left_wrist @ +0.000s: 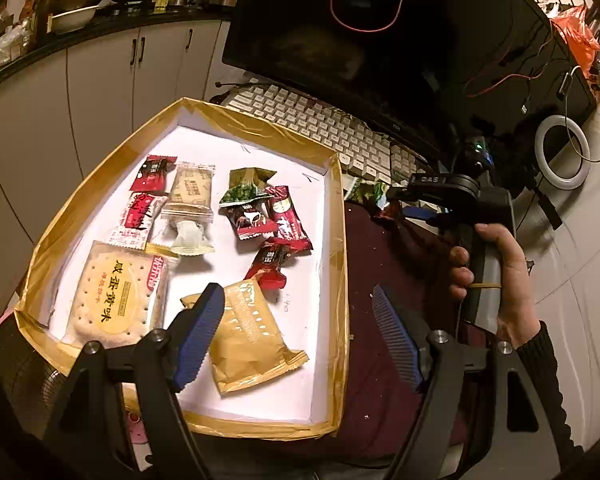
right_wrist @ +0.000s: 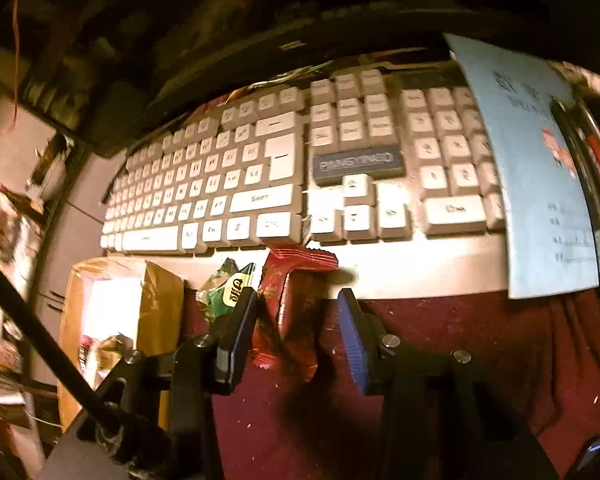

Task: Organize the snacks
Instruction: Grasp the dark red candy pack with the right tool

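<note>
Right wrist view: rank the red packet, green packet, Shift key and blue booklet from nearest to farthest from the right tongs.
1. Red packet, between the fingers.
2. Green packet, just left.
3. Shift key, ahead on the keyboard.
4. Blue booklet, far right.

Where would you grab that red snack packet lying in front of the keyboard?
Grip the red snack packet across its narrow middle, coming down from above. It lies flat on the maroon cloth, its long axis pointing at the keyboard, already between the right claw fingers.

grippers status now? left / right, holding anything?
Left gripper: jaws open, empty, above the tray.
Right gripper: jaws open around the red snack packet, no grip yet.
</note>
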Demonstrator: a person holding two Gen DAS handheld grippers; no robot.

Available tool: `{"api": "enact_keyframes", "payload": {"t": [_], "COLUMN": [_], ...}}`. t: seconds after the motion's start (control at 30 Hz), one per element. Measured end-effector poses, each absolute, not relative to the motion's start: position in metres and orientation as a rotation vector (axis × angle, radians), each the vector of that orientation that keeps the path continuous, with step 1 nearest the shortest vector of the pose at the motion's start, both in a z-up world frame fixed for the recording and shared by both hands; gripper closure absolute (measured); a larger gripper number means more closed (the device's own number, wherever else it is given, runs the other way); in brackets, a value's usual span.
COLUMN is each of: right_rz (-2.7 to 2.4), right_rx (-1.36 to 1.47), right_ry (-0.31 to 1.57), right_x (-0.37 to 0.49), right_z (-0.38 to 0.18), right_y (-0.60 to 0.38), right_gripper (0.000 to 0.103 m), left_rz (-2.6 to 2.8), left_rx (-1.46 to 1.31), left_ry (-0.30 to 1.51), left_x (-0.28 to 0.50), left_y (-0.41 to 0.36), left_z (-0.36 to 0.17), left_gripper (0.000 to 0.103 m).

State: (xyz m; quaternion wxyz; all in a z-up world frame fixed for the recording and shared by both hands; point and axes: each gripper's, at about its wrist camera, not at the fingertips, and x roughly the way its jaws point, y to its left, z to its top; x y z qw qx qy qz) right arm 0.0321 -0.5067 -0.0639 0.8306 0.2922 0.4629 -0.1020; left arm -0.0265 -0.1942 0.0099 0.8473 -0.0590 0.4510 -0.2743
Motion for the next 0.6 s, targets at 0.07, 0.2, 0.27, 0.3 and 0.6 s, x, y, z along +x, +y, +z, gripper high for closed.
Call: {"api": "enact_keyframes", "payload": {"t": [0.07,0.2,0.27,0.3,0.6], "right_rz": [-0.237,-0.258,-0.258,-0.256,-0.186], "right_rx": [0.57,0.537,0.576,0.591,0.728], "right_ry": [1.007,1.02,0.998,0.979,0.774], "right_x": [0.036,0.044,0.033,0.025,-0.084], "right_z": [-0.062,-0.068,-0.068,-0.067,-0.055], "right_y": [-0.497,-0.496,-0.497,-0.498,-0.494], "right_gripper": [0.062,0.073,0.077,0.077,0.078], "left_rz": [-0.582,-0.591,-0.589,-0.591,-0.626], "left_rx": [-0.127,-0.12,-0.116,-0.118,-0.096], "left_ry": [0.952,0.943,0.947,0.949,0.967], "left_x": [-0.027,-0.032,-0.032,-0.033,-0.03], "left_y": [-0.195,-0.196,-0.197,-0.197,-0.223], "left_z": [0.01,0.013,0.013,0.014,0.016], "left_gripper": [0.026,0.026,0.026,0.026,0.026]}}
